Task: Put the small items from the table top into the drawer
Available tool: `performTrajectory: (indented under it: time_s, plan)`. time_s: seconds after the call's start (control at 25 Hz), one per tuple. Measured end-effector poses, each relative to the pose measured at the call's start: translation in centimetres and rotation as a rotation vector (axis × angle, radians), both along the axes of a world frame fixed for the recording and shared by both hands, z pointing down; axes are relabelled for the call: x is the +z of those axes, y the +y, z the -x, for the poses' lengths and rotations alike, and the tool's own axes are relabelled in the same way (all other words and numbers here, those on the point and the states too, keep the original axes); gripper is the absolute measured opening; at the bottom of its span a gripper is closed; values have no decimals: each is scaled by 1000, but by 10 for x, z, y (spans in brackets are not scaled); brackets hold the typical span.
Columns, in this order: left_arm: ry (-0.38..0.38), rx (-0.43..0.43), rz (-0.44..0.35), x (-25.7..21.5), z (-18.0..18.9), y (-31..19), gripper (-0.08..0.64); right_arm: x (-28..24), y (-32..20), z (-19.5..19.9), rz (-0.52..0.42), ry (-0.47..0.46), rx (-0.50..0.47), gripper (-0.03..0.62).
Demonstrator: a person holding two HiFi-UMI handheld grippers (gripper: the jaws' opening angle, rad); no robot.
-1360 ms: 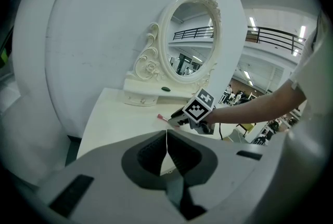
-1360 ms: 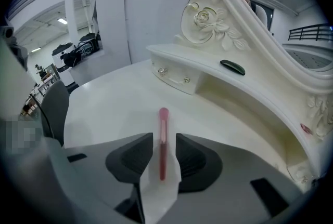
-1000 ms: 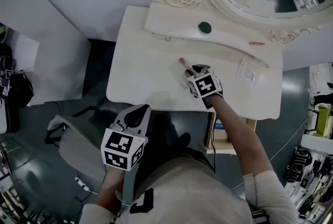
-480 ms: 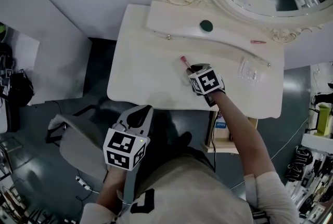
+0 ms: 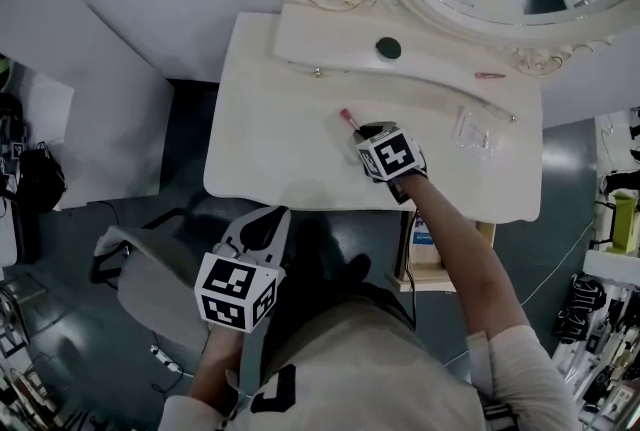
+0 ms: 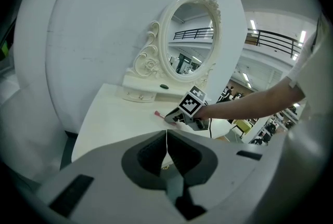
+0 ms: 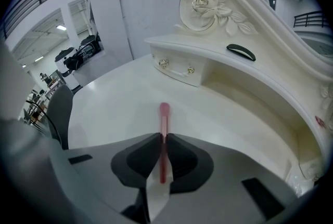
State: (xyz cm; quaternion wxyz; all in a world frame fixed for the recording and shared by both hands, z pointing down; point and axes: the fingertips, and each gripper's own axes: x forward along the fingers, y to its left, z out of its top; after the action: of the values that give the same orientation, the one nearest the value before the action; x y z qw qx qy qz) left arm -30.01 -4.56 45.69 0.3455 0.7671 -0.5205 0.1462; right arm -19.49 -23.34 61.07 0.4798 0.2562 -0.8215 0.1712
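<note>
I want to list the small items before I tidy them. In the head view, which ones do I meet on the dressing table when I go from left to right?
pink stick → dark green round item → clear plastic piece. The thin red clip farther back overlaps that piece sideways, so it is left out.

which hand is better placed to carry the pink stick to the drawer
Right. The right tool has just been closing its jaws and now pinches the pink stick on the table top. The left tool is shut and empty, held back off its front edge.
</note>
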Motion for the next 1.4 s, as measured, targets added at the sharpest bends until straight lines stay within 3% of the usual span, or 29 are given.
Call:
performTrajectory:
  time_s: [0.4, 0.96, 1.4]
  plan:
    - [-1, 3, -10, -6, -2, 5, 57, -1, -1, -1, -18, -31, 25, 60]
    - [-23, 16, -24, -13, -6, 16, 57, -10, -5, -12, -7, -115, 151, 60]
    - [-39, 31, -55, -23, -13, 11, 58, -32, -4, -14, -15, -144, 152, 60]
